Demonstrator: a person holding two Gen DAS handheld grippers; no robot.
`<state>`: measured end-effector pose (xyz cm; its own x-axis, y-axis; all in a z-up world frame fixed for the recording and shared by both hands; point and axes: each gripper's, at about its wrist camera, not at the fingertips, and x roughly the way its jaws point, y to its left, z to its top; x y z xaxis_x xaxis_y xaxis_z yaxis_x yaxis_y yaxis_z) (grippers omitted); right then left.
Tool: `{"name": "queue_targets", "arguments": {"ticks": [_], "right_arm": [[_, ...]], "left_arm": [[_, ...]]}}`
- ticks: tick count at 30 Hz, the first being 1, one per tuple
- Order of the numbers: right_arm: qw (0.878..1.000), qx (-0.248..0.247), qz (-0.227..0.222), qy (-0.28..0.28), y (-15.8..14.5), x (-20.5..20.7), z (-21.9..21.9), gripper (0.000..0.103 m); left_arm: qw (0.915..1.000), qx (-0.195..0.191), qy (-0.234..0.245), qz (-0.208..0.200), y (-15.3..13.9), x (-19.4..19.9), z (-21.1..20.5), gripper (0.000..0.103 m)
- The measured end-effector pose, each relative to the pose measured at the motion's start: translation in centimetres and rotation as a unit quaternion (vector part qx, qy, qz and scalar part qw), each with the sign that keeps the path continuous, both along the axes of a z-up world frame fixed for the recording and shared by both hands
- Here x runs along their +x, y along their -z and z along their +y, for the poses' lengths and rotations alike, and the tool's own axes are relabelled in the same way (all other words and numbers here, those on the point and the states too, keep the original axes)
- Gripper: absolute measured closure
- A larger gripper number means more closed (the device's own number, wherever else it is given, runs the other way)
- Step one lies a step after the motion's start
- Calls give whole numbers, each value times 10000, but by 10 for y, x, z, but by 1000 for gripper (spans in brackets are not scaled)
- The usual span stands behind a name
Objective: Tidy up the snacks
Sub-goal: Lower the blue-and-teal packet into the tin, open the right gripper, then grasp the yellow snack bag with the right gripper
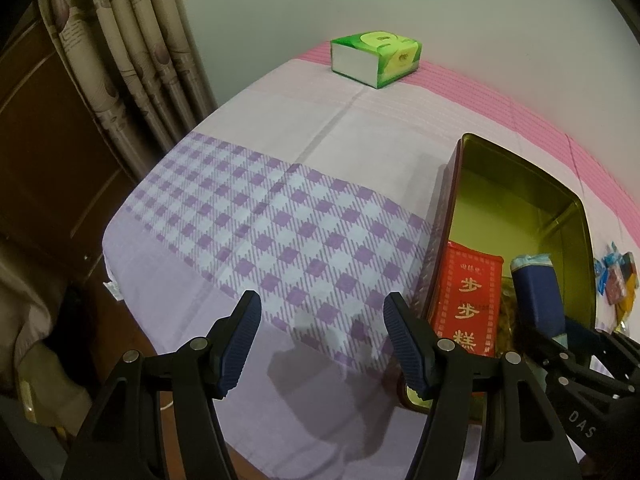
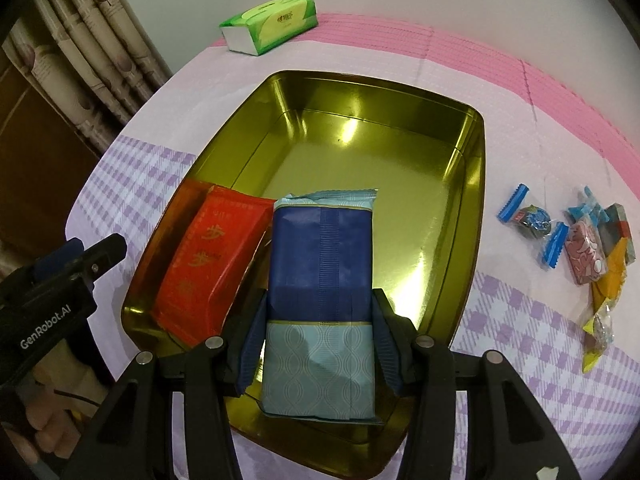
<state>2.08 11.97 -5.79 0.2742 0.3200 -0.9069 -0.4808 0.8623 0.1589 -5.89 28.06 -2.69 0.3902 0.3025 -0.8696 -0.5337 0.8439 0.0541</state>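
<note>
Cloth-covered table (image 2: pixel 500 92) bearing gold tin (image 2: pixel 476 184), tissue pack (image 2: pixel 270 26), loose sweets (image 2: pixel 584 248).

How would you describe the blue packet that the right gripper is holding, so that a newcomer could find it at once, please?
Start at the shiny gold rectangular metal tin on the checked purple and pink tablecloth. At its near end, the right gripper clamps an oblong foil snack packet, right of a red printed box in the tin. Only this packet is dark blue above and pale patterned blue below.

Left gripper (image 1: pixel 322 334) fingers (image 1: pixel 242 340) spread empty over checked cloth (image 1: pixel 256 220) beside tin (image 1: pixel 520 184).
</note>
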Motion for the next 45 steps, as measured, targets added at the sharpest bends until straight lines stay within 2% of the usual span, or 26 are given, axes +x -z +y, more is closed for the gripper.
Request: {"name": "queue_targets", "arguments": {"ticks": [11,23,28,36,40,45], "right_arm": [[9999,100,12,-25,-4,-1,-3,54],[9984,422,-332,148,-38,1,-28,53],[9969,389,-533,421,-50,11,-64,50],[9888,-40,-716,1311,-44,47,-165,50],[9834,-256,-676,1667,-36,61,-210,50],[9782,-259,-501,2001,-29,76,-236,43]], "left_arm": [[10000,-3,67,-55,-2,2,-3,38],[10000,17,63,-49,-3,3,-3,38],[10000,9,47,-50,-3,3,-3,38],[10000,34,49,-50,-3,3,-3,38],[10000,45,48,-17,-3,3,-3,38],[9999,104,64,22,-3,2,-2,38]]}}
